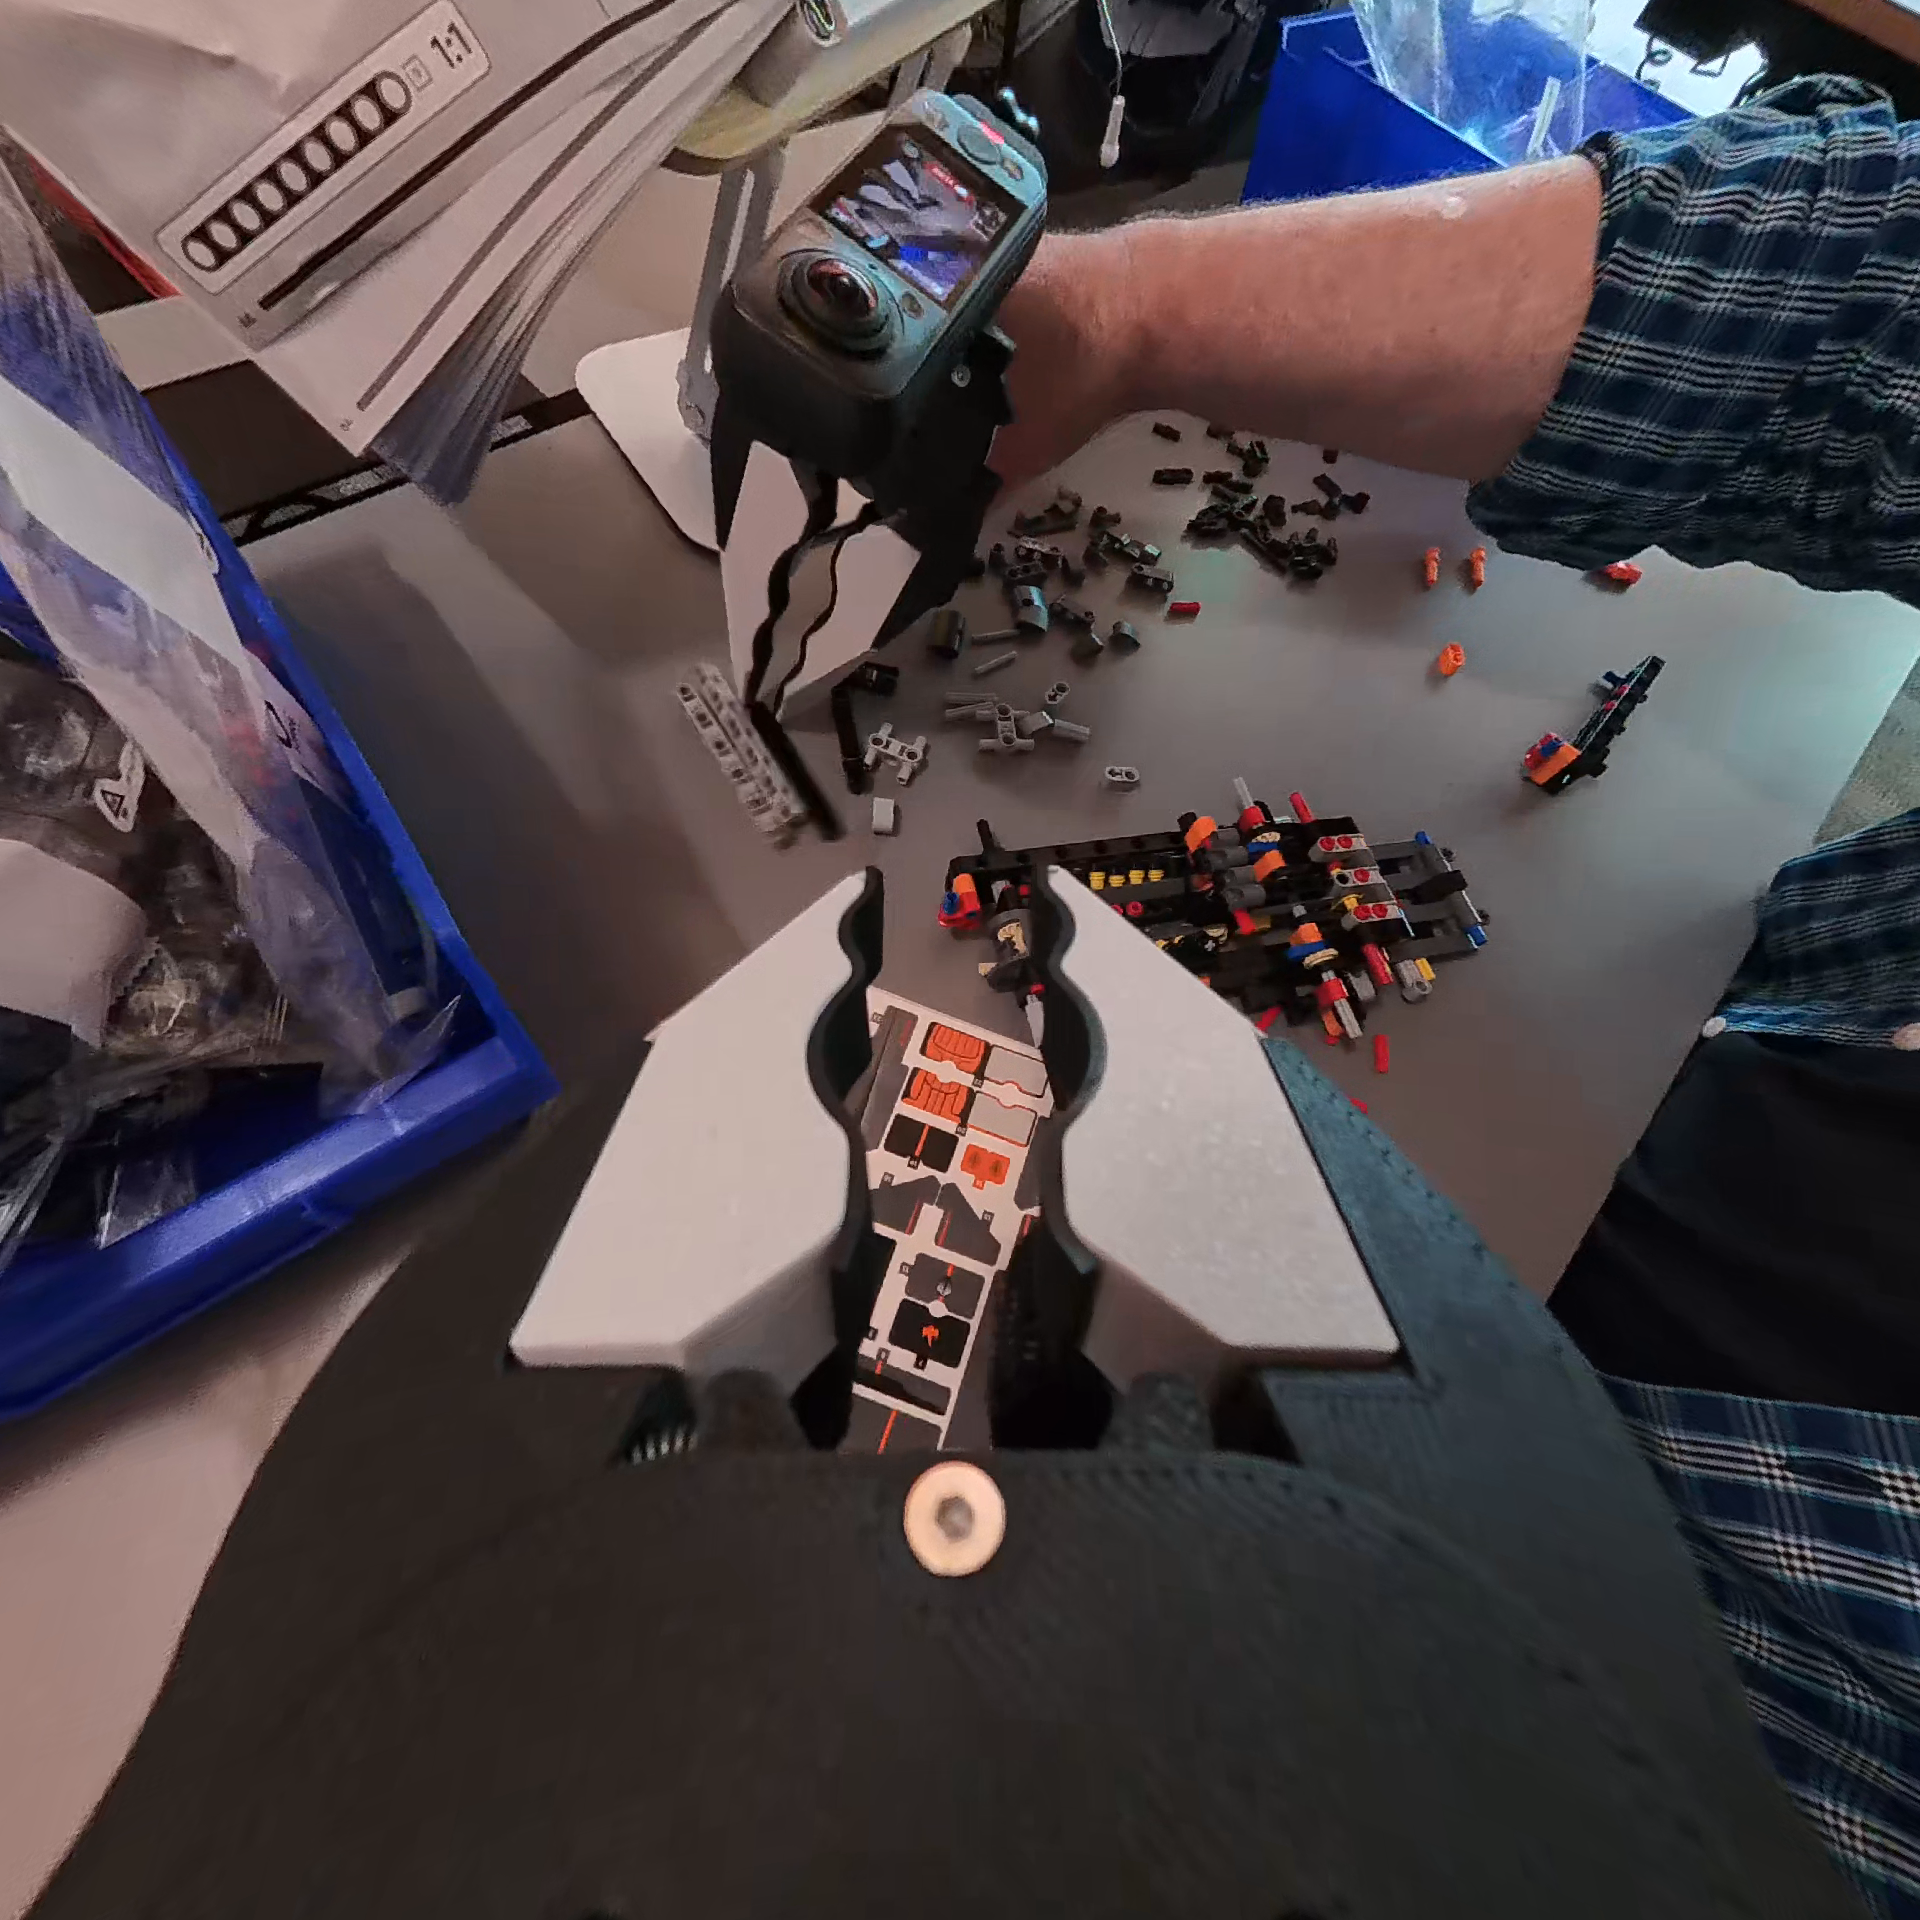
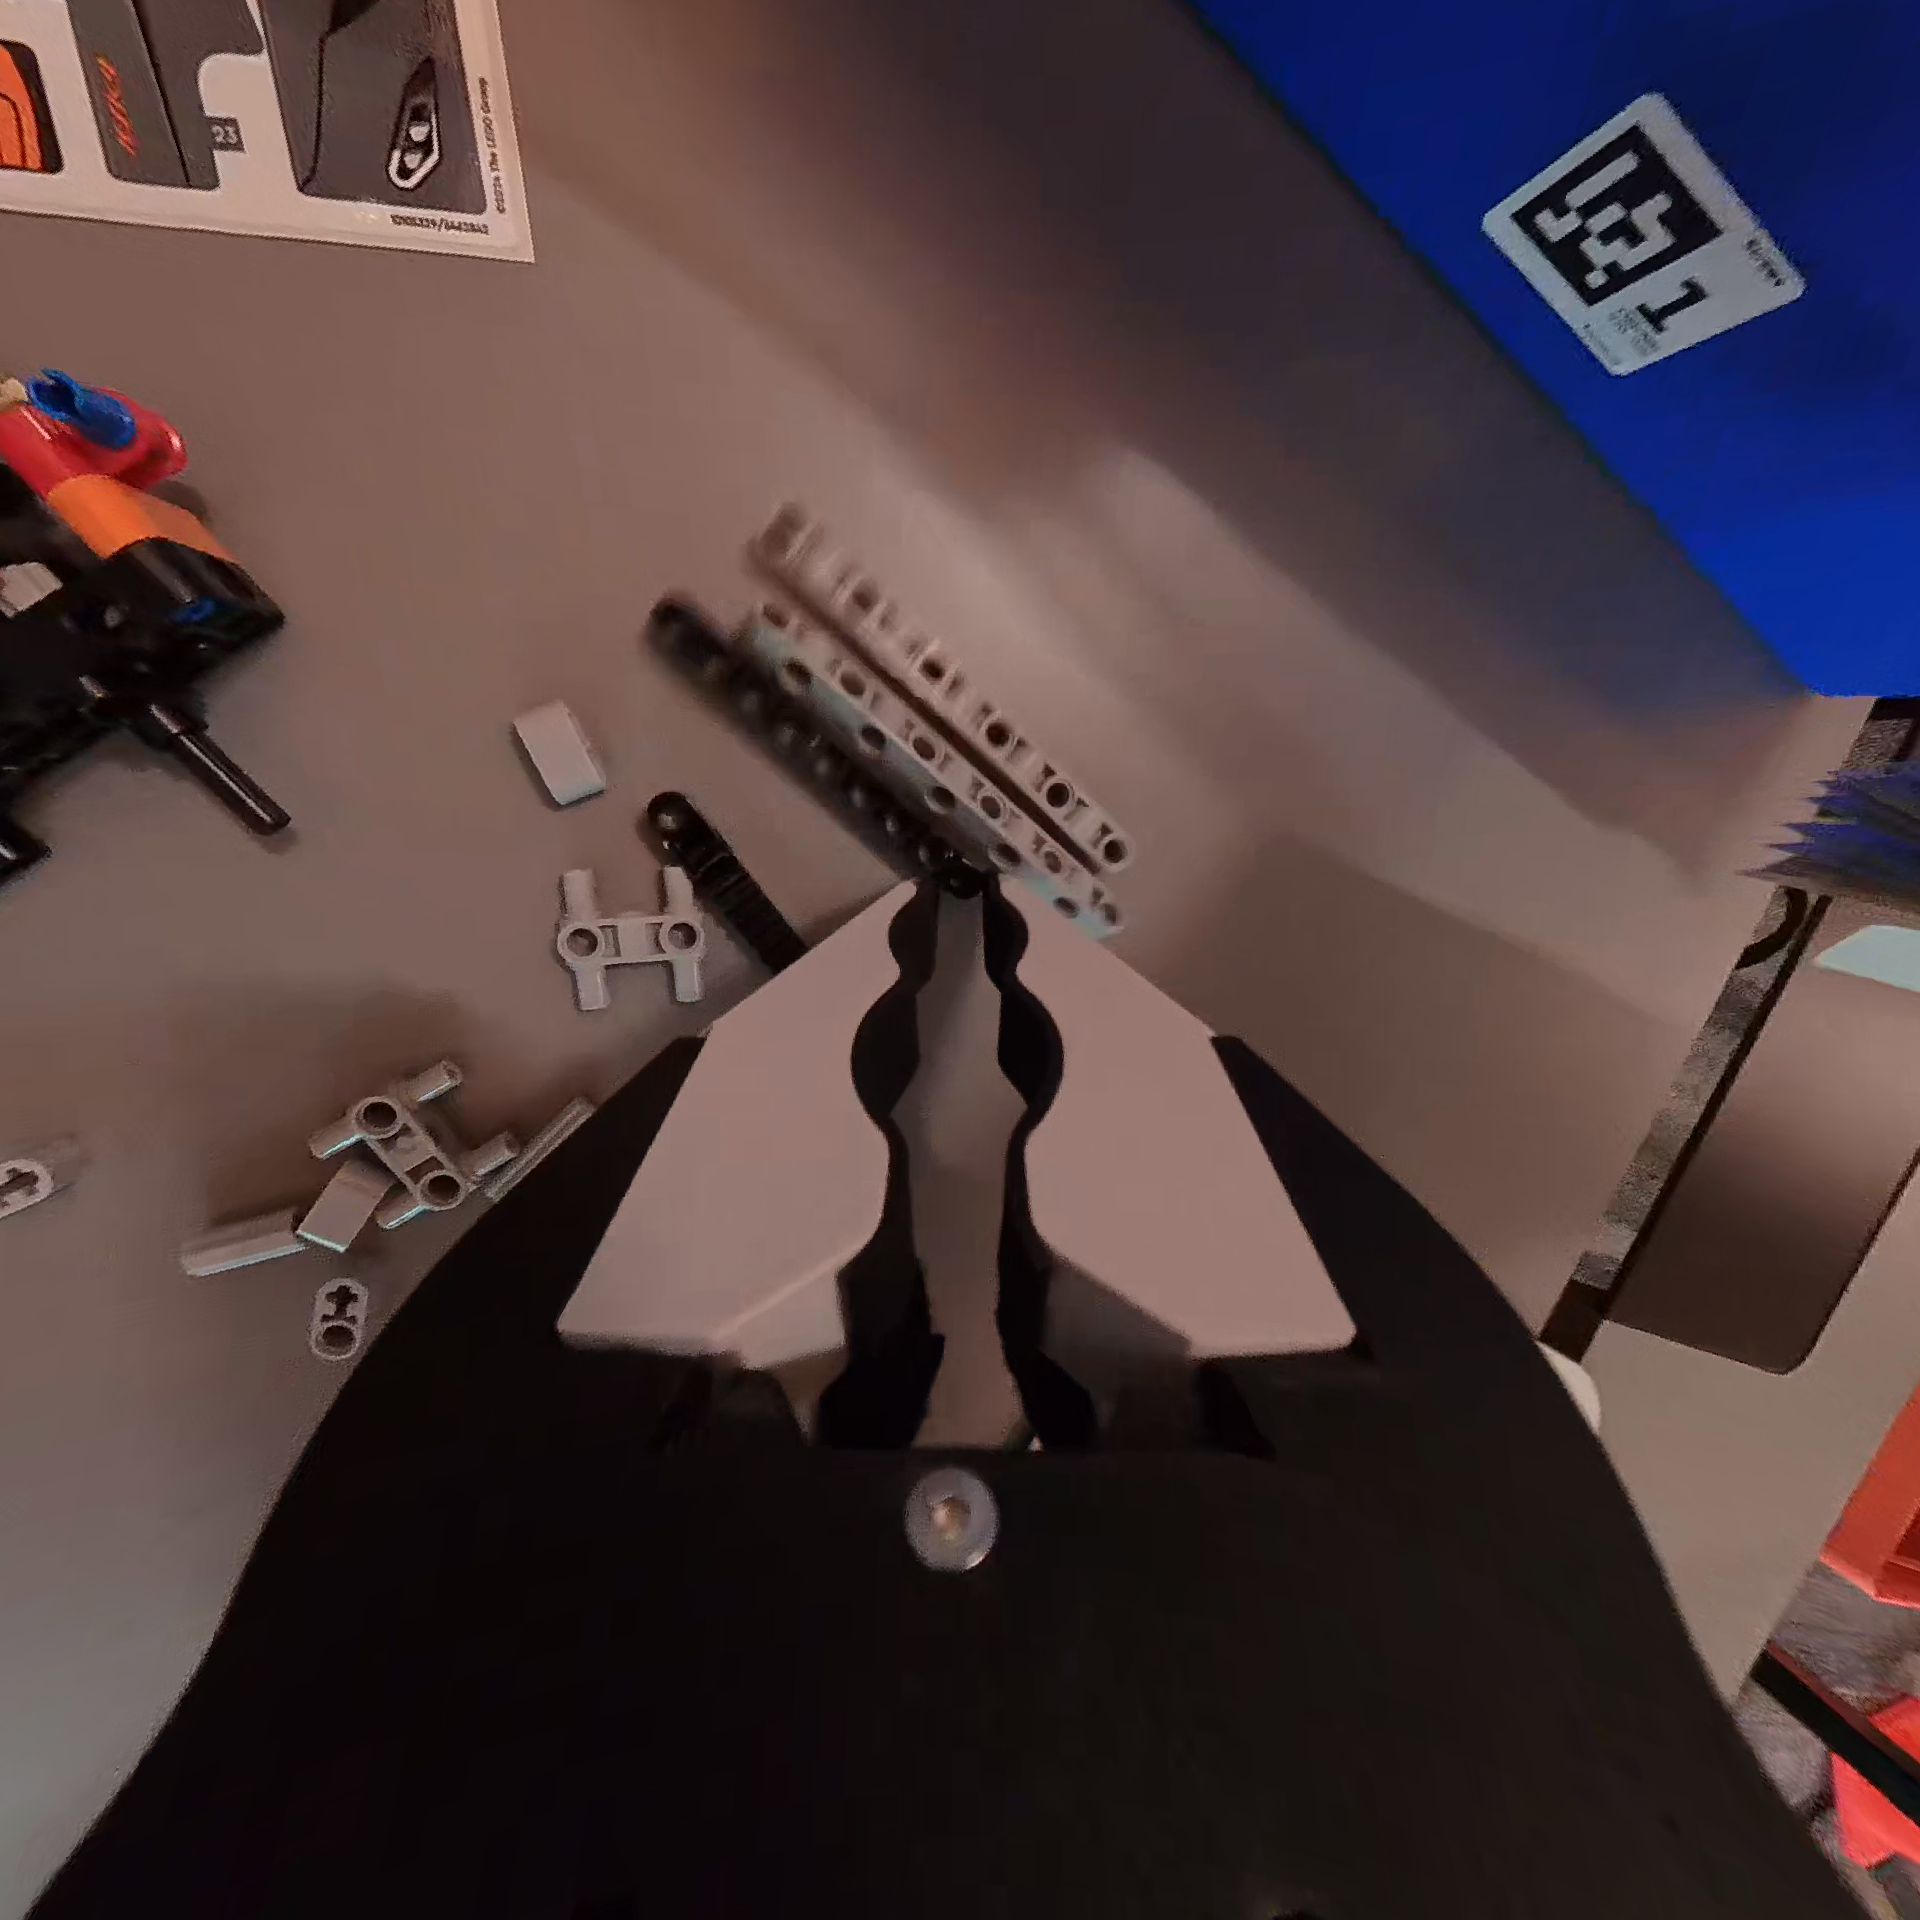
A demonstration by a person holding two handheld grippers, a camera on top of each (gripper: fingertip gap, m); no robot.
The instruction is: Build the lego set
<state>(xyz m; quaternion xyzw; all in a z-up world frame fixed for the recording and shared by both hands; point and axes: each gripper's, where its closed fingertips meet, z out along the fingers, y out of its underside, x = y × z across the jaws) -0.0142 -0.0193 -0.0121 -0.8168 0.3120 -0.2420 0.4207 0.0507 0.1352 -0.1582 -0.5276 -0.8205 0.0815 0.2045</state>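
Right gripper (image 2: pixel 951 899) nearly closed, tips pinching the near end of a long black beam (image 2: pixel 805 743) lying beside two grey beams (image 2: pixel 940 727) on the grey table (image 2: pixel 364 436). Left gripper (image 1: pixel 961 883) parted and empty, above a sticker sheet (image 1: pixel 951 1164). Half-built black chassis (image 1: pixel 1247 914) just beyond; loose pieces (image 1: pixel 1091 592) farther off; blue bin (image 1: pixel 312 1174) at left
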